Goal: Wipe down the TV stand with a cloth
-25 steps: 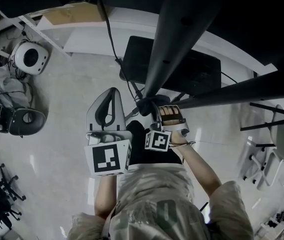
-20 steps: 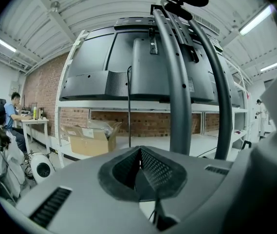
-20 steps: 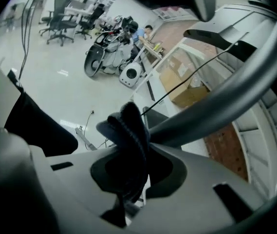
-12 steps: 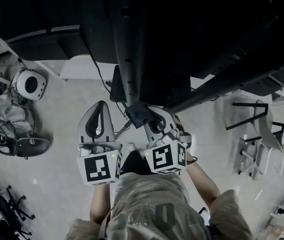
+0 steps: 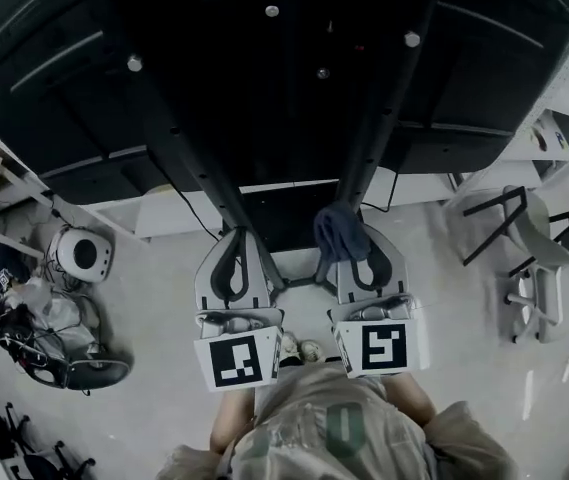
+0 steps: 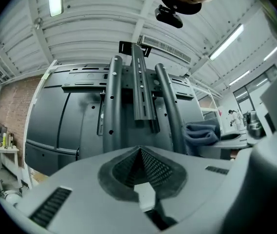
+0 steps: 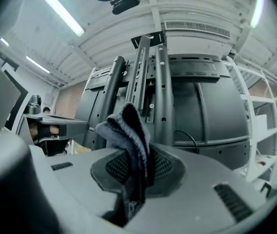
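**Cloth up against the TV stand, pinched in the right gripper**

From the floor, the black TV stand (image 5: 206, 180) fills most of what is overhead: two slanted tubular posts with a perforated rail between them, and the broad dark back of the screen (image 5: 264, 68) mounted above. Its base plate (image 5: 286, 220) sits on the pale floor (image 5: 154, 308), right in front of the person's shoes (image 5: 300, 349).

Around it, a round white device (image 5: 82, 254) lies on the floor off to the left near a tangle of dark gear. A tilted chair (image 5: 526, 236) stands to the right, and white shelving (image 5: 564, 118) runs along that side.

The right gripper (image 7: 137, 164) has its jaws clamped on a grey-blue cloth (image 7: 127, 130), which bunches up out of the pads. The bundle sits low against the right-hand post (image 5: 372, 138); actual contact can't be made out.

The left gripper (image 6: 139, 151) hangs just beside it, facing the left post, jaws pressed together with nothing between them.
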Available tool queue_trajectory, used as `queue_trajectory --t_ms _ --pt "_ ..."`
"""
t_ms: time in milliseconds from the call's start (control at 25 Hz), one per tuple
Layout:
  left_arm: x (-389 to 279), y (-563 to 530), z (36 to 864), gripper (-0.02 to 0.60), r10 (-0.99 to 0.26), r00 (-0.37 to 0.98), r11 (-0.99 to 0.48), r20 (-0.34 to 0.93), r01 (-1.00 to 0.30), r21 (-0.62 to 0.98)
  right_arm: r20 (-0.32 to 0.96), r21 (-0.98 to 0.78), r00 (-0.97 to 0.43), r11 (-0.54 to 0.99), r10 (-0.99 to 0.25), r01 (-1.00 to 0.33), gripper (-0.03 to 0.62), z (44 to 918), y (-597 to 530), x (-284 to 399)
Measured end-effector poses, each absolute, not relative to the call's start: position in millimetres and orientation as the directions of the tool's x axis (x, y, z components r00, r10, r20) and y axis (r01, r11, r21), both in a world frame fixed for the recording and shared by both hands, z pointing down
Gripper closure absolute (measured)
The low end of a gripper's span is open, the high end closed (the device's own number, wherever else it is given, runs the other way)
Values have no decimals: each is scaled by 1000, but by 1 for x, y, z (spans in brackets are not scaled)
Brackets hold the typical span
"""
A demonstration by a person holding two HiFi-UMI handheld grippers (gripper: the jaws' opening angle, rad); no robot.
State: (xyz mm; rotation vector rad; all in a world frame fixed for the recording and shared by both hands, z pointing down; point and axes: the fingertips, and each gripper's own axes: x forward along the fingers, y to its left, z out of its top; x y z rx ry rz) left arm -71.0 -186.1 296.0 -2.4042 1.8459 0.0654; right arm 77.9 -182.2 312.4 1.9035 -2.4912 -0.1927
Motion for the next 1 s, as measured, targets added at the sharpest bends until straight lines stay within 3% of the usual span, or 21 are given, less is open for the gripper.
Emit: queue_trajectory --t_ms 1000 --pt "-79 -170 286 566 -950 289 -280 -116 -956 -83 -30 70 -287 285 -957 -956 537 323 -164 60"
